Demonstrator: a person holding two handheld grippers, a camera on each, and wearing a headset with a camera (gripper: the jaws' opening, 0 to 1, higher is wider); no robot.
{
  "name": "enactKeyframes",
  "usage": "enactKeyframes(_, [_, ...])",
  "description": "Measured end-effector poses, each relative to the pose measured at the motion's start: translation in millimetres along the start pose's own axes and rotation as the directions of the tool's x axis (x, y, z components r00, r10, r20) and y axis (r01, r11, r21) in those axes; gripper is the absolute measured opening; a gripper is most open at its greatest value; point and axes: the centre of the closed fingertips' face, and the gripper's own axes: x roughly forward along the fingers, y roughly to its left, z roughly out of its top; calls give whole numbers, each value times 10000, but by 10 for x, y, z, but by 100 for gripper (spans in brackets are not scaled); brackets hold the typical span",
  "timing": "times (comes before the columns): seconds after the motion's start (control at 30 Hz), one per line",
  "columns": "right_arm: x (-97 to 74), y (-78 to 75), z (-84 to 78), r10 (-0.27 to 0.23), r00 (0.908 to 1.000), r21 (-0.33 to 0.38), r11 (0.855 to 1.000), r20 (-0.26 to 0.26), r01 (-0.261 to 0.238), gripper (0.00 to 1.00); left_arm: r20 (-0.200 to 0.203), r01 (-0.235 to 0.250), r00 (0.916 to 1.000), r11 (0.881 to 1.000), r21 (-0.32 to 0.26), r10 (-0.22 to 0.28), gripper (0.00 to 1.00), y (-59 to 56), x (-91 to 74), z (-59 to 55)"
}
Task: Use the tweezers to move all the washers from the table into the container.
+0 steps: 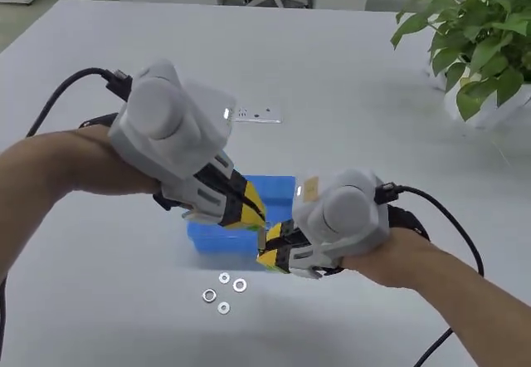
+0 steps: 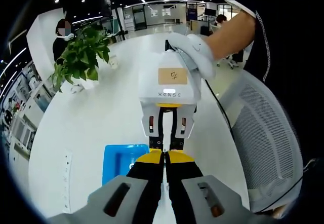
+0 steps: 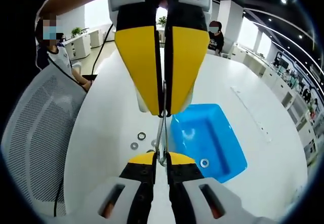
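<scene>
In the head view, left of centre, the left gripper is held by a hand and angled down towards the middle of the frame. Its yellow-padded jaws are pressed together. In the right gripper view they are seen from the top of the frame to be clamped on the upper part of the thin, bright metal tweezers.

Below centre in the head view, four small flat silver metal washers lie in a loose cluster on the white table, near the front wall of the blue rectangular plastic container. In the right gripper view three of them are seen just left of the tweezers. One further washer lies inside the container, at lower right.

Right of centre in the head view, the right gripper faces the left one over the container. Its jaws are drawn nearly together at the bottom of its own view and appear to pinch the tweezers' rounded lower end. A potted green plant stands at the upper right.

The washers are judged to be light, hard, thin and slippery. Because they lie flush on the table, little edge is offered. Each is best taken across its rim, or with one tweezer tip passed through the hole. The tweezers are judged springy and smooth, so they should be gripped along the flat mid-shank, where a squeeze closes the tips without twisting.
</scene>
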Motion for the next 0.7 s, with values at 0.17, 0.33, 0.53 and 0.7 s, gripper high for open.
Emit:
enactKeyframes(0.17, [-30,-97,60,-115,9999,-144,9998,33,115,10,-5,-168,9999,9998,100,168,5,83,-58,26])
enactKeyframes(0.33, [-23,-214,89,-204,9998,-234,9995,54,205,10,-24,-327,9995,9993,198,328,5,183,-83,24])
enactKeyframes(0.53, [18,-344,88,-252,9997,-292,9992,59,254,10,-6,-453,9990,9988,210,454,5,316,-81,-19])
enactKeyframes(0.7, [73,-442,55,-269,9996,-287,9992,46,270,10,-13,-497,9988,9986,174,497,5,409,-44,-64])
